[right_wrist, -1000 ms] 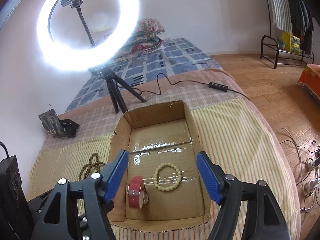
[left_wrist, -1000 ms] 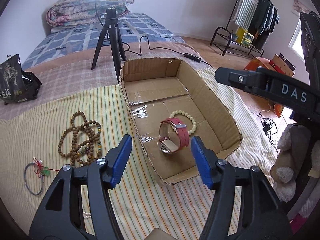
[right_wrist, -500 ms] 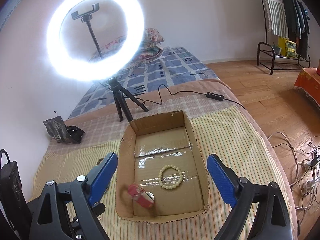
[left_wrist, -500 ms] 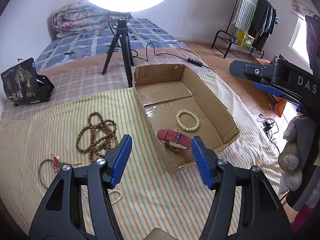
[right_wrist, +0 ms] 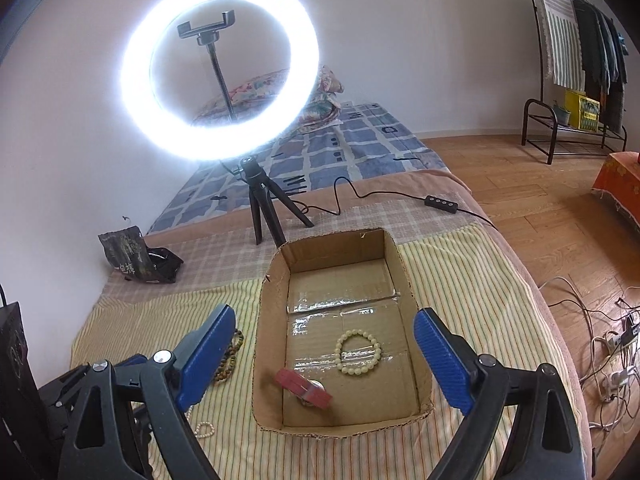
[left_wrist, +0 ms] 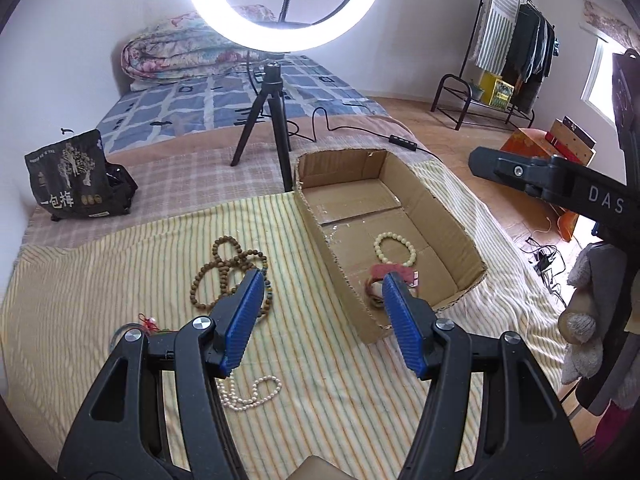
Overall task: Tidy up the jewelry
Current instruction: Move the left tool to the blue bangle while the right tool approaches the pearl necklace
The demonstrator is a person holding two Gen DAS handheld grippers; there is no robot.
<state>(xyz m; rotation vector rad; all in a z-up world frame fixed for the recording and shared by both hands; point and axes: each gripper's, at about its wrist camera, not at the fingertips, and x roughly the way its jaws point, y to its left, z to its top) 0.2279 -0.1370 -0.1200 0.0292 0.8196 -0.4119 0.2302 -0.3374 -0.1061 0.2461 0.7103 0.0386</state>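
Though unseen rightward, bangle (left_wrist: 120, 330) leftward

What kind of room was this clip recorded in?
Most likely a bedroom at home, set up for filming. A folded quilt lies on a bed with a blue checked sheet, clothes hang on a garment rack, and a ring light stands on the bedding.
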